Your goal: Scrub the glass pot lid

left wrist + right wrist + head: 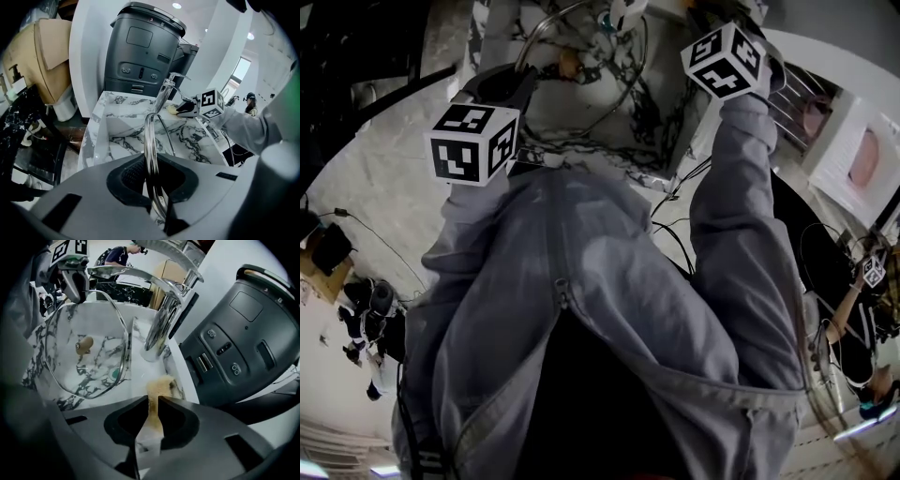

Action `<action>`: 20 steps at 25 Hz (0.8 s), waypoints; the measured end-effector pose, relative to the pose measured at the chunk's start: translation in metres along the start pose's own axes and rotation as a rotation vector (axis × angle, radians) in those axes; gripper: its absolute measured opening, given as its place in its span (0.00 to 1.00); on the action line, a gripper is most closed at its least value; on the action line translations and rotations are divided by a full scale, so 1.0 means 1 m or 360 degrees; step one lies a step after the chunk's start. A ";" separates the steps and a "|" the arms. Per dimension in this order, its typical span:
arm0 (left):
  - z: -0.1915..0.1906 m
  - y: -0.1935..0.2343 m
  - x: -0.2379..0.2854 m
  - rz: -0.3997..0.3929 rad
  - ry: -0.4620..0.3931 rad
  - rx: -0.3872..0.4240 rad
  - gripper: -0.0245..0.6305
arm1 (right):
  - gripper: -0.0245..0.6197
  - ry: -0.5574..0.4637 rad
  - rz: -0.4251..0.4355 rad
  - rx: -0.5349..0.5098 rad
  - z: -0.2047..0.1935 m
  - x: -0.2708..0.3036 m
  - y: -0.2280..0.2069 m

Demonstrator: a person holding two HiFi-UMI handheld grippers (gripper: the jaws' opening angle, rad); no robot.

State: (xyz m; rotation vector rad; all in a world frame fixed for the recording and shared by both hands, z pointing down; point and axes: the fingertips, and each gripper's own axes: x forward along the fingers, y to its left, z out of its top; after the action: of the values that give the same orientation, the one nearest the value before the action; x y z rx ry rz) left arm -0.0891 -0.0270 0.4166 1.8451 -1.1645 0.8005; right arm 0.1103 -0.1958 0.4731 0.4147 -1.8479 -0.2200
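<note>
Currently left tongs [153, 174] clamp glass lid [149, 136] by rim; right tongs [153, 403] pinch tan sponge [159, 385].

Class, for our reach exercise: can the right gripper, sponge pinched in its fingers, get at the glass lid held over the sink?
Probably yes: the glass lid in the left gripper faces the right gripper and its sponge across open space; only the faucet stands near.

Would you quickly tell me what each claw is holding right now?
Left claw: closed on the rim of the glass pot lid.
Right claw: closed on the tan sponge.
</note>
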 end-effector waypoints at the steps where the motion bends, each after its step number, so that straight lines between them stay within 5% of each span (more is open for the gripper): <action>1: 0.000 0.000 0.000 0.0000 0.0001 0.0000 0.12 | 0.11 -0.0011 -0.0027 0.0015 0.001 -0.002 -0.002; 4: 0.001 -0.002 -0.002 0.0000 -0.0001 0.0007 0.12 | 0.32 -0.0045 -0.0079 0.0065 0.004 -0.009 -0.009; 13: 0.011 -0.010 -0.017 0.0025 0.0028 0.0248 0.12 | 0.34 -0.0142 -0.0118 0.0154 0.016 -0.058 0.007; 20: 0.015 -0.029 -0.034 0.0023 0.0049 0.0545 0.12 | 0.34 -0.0342 0.0121 0.0167 0.054 -0.097 0.067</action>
State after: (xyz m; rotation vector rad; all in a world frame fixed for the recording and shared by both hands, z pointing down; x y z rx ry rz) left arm -0.0738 -0.0181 0.3729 2.0927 -1.0723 1.0868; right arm 0.0736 -0.0993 0.3945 0.4048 -2.0890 -0.1196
